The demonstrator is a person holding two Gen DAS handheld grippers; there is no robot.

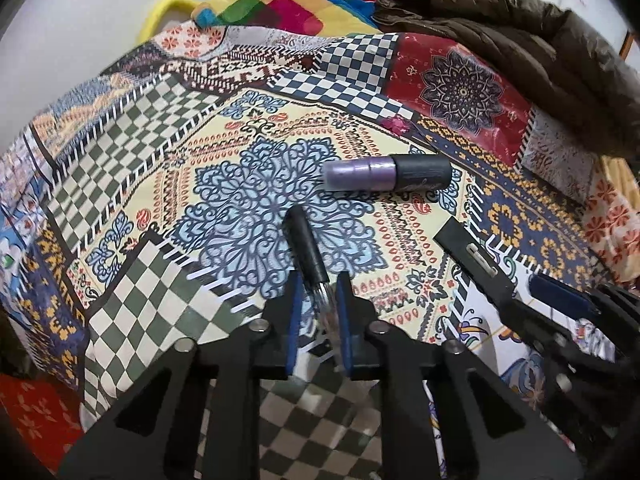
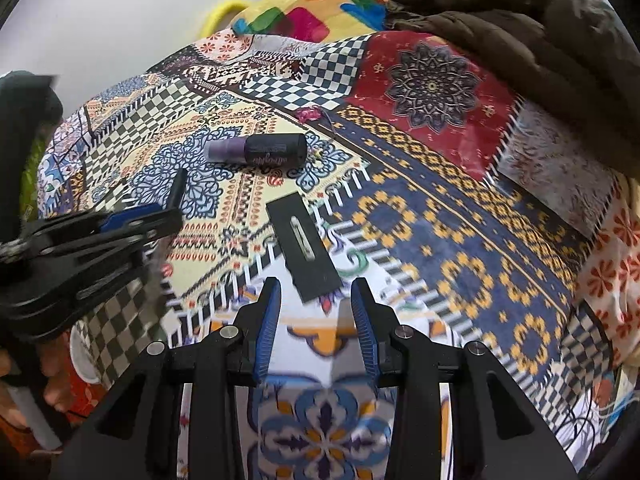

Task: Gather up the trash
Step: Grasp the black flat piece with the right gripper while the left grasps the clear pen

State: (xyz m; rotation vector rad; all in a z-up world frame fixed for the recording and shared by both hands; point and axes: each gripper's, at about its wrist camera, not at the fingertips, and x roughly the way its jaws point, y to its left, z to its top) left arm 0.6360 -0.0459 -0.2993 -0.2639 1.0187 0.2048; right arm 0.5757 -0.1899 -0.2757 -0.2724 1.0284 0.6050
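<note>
Now the black card (image 2: pixel 305 246), a flat strip with a pale pin fastened along its middle, lies on the patchwork bedspread (image 2: pixel 460 248) just ahead of the right gripper (image 2: pixel 316 292), its near end between the two blue-padded fingers and its long axis running away and a little leftward. Those jaws stand partly apart with nothing pressed between them, and the gripper is pitched steeply down at the card, so it is the nearer tool for this piece. Off to the left, the left gripper (image 1: pixel 319 292) has closed on a slim black brush (image 1: pixel 306 246), whose handle sticks out forward over the blue medallion. Beyond both, toward the far edge of the bedspread, a nail polish bottle (image 1: pixel 387 173) lies on its side, its long axis crosswise, black cap to the right. A brown jacket (image 1: pixel 520 40) is heaped at the far right corner.
</note>
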